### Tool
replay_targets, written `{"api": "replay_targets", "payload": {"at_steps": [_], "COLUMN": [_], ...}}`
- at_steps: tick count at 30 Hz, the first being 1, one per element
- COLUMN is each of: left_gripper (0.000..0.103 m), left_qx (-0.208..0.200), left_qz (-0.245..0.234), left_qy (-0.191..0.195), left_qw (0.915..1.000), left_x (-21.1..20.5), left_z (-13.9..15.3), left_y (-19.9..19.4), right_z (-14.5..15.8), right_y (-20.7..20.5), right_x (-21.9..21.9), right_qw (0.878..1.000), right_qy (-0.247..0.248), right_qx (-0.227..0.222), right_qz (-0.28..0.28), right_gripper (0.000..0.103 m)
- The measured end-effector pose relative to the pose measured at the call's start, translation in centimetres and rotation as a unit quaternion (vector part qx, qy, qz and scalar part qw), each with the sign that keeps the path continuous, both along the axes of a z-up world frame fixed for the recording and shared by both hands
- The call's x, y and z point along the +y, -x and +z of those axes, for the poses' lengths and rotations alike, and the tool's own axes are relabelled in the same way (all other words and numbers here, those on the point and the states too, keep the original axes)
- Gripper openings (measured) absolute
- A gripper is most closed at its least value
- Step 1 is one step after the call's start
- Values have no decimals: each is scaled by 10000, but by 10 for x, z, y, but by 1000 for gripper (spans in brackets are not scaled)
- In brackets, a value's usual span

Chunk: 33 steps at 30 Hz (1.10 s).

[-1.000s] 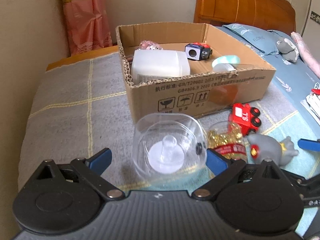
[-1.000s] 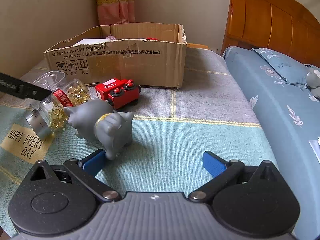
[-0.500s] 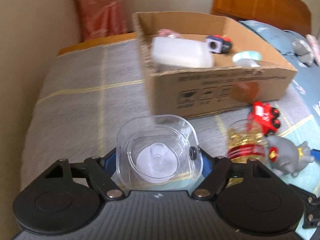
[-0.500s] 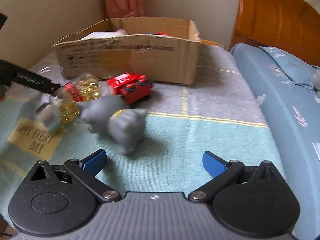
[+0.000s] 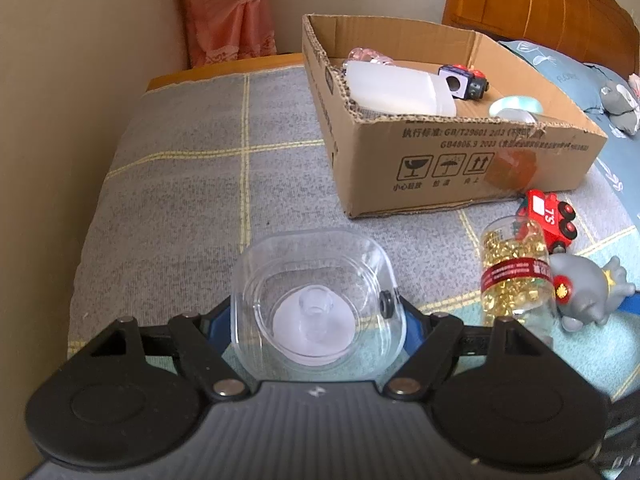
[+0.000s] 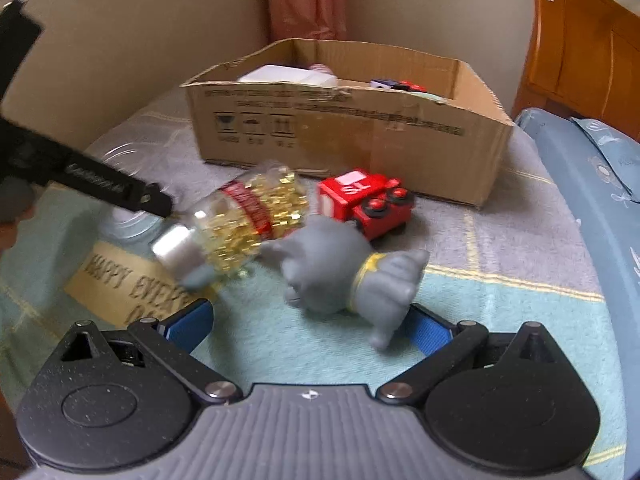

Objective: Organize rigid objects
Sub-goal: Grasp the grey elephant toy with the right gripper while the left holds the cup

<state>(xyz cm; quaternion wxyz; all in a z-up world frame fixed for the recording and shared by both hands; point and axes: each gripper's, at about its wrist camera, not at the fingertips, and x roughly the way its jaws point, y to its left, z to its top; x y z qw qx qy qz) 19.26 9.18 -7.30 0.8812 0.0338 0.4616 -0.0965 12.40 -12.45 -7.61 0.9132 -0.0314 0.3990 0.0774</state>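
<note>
The clear container [image 5: 318,306] sits nearest, left of the capsule jar [image 5: 514,268]. Right of the jar lies the toy elephant [image 5: 586,294], the toy truck [image 5: 550,216] behind it, before the cardboard box [image 5: 460,164].

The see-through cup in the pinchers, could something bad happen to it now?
Maybe. The clear cup is smooth, and the left gripper pinches it only by its sides, so it might slip out on the way to the cardboard box. The capsule bottle lies close by, so a careless swing could knock it rolling.
</note>
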Motion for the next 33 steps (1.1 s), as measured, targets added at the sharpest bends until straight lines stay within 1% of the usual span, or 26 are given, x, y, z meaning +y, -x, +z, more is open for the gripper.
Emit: {"api": "replay_targets", "payload": {"at_steps": [3,5,6,10,14,15,17,23,30,33], "left_gripper": [77,77,77,77,77,77,77,77,77,77], "left_qx": [-7,-12,-14,1,10,9,-7,-51,-52,-42], "left_qz": [-5,3,-1,-12,-45,-54,-78,-161,-192,-226], "left_qy": [-7,-12,-14,-25,-50,-51,-67,-155,-173,-165], "left_qw": [10000,10000,10000,10000,10000,10000,9999,9997,9997,9996], "left_x": [-1,-2,-2,-2,-3,-3,-3,-6,-7,-6], "left_z": [-1,-1,-1,0,0,0,0,1,1,1], "left_y": [-2,-3,-3,-4,-5,-5,-6,-10,-12,-12], "right_z": [1,3,3,5,7,6,7,10,8,8], "right_y": [-6,-10,-13,-20,-17,-16,-13,-17,-23,-22], "right_x": [-10,-14,-14,-9,-8,-8,-11,-14,-7,-9], "right_qw": [9998,9995,9994,9993,9992,9991,9991,9992,9989,9990], "right_qy": [-77,-127,-137,-32,101,157,191,-70,-5,-36], "right_qx": [-32,-70,-89,-101,-91,-84,-28,64,90,75], "right_qz": [-181,-279,-301,-363,-378,-378,-384,-397,-455,-432], "right_gripper": [101,97,94,81,78,75,75,76,76,75]}}
